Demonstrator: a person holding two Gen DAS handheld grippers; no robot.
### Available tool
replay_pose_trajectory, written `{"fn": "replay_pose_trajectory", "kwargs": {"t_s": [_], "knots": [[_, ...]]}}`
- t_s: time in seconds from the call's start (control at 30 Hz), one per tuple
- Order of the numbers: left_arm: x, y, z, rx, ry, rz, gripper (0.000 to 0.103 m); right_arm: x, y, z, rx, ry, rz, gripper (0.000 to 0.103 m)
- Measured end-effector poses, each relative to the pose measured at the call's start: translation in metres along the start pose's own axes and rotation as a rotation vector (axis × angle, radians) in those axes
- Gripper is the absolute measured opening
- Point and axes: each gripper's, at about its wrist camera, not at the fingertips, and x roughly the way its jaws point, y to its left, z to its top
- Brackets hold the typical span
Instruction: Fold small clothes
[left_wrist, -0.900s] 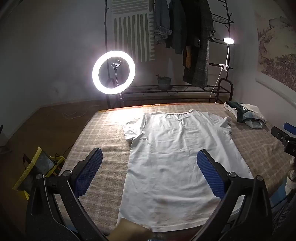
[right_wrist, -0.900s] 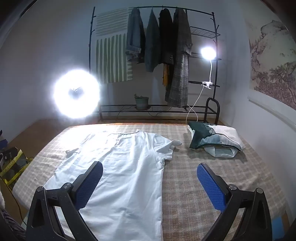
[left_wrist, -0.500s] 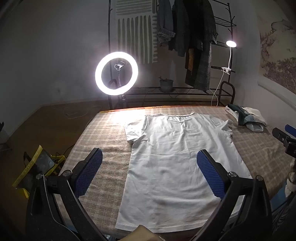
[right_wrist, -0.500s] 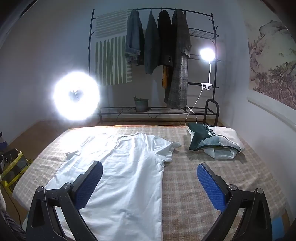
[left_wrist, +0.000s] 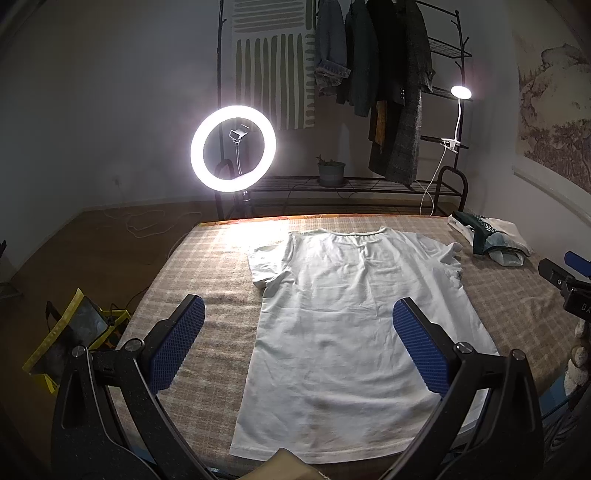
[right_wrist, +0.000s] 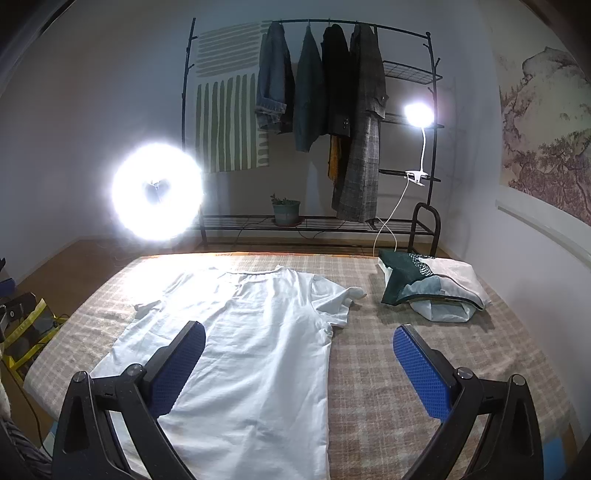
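Note:
A white T-shirt (left_wrist: 354, 314) lies flat on the checked bed cover (left_wrist: 214, 280), collar at the far end, hem at the near edge. It also shows in the right wrist view (right_wrist: 258, 343). My left gripper (left_wrist: 295, 347) is open and empty, held above the near half of the shirt. My right gripper (right_wrist: 299, 365) is open and empty, above the shirt's right side; its body shows at the right edge of the left wrist view (left_wrist: 565, 280).
A pile of folded clothes (right_wrist: 432, 288) lies at the far right of the bed, also in the left wrist view (left_wrist: 491, 240). A ring light (left_wrist: 232, 147), a clothes rack (right_wrist: 332, 110) and a clip lamp (right_wrist: 419, 110) stand beyond the bed. A yellow-edged bag (left_wrist: 74, 332) sits on the floor at left.
Both grippers have drawn back and risen slightly, so the shirt sits a little farther and lower in both views. The shirt has not moved. Both stay open.

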Motion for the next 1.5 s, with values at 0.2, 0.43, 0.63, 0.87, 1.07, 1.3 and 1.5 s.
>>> {"fn": "replay_pose_trajectory", "kwargs": {"t_s": [0.2, 0.43, 0.63, 0.87, 1.07, 1.3, 1.5], "knots": [[-0.0040, -0.0032, 0.0000, -0.003, -0.005, -0.001, 0.103, -0.0008, -0.0020, 0.0009, 0.000, 0.001, 0.001, 0.103], [-0.0062, -0.0044, 0.0021, -0.007, -0.005, 0.000, 0.103, -0.0009, -0.0004, 0.0010, 0.001, 0.001, -0.001, 0.103], [-0.0060, -0.0052, 0.0029, -0.007, -0.011, -0.001, 0.103, -0.0012, 0.0000, 0.0014, -0.002, 0.000, -0.002, 0.103], [-0.0041, 0.0002, 0.0059, -0.016, -0.016, 0.000, 0.103, -0.0012, 0.0005, 0.0013, -0.001, 0.000, -0.002, 0.103], [-0.0039, 0.0012, 0.0055, -0.019, -0.020, 0.003, 0.103, -0.0018, 0.0006, 0.0025, -0.003, -0.002, -0.003, 0.103], [-0.0041, 0.0013, 0.0047, -0.019, -0.021, 0.003, 0.103, -0.0019, 0.0004, 0.0023, -0.001, -0.002, -0.002, 0.103], [-0.0041, 0.0009, 0.0047, -0.019, -0.022, 0.003, 0.103, -0.0014, 0.0006, 0.0016, -0.003, -0.002, -0.002, 0.103]]}}
